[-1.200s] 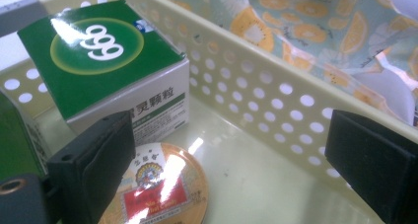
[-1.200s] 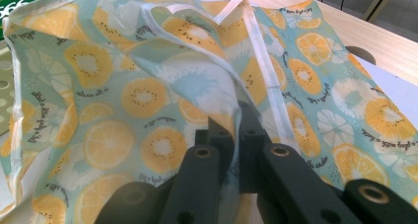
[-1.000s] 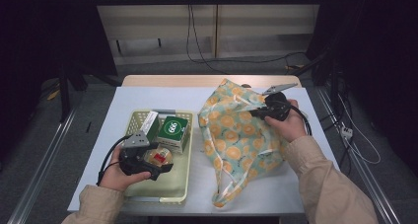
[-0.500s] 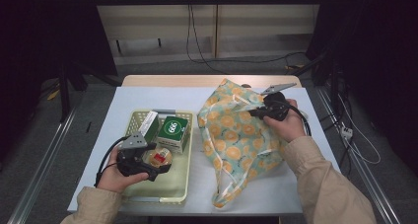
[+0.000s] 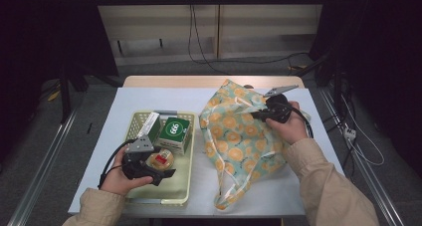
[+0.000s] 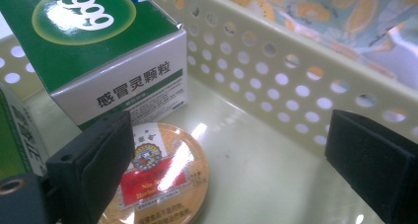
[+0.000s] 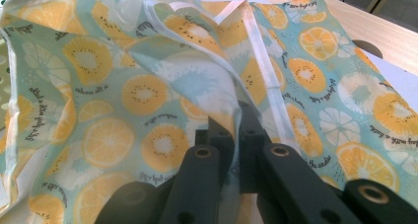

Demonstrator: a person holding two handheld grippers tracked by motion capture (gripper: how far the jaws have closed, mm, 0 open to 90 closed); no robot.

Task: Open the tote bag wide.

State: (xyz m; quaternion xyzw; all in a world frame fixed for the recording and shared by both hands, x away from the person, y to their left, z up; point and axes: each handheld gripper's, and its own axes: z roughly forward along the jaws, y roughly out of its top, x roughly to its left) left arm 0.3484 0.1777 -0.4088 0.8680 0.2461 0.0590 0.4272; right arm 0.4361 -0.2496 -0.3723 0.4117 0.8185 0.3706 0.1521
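While nothing has moved, right gripper [image 7: 231, 135] fingers pinch bag [image 5: 239, 136]; left gripper [image 6: 222, 160] gapes.

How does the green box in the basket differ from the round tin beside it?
The green box is a squared carton, green on top with white sides; the round tin is a flat disc with an orange lid and a red label. The box stands taller, while the tin lies low on the basket floor. The tin sits between the open left gripper's fingers; the box lies beyond them. Both rest inside the same basket.
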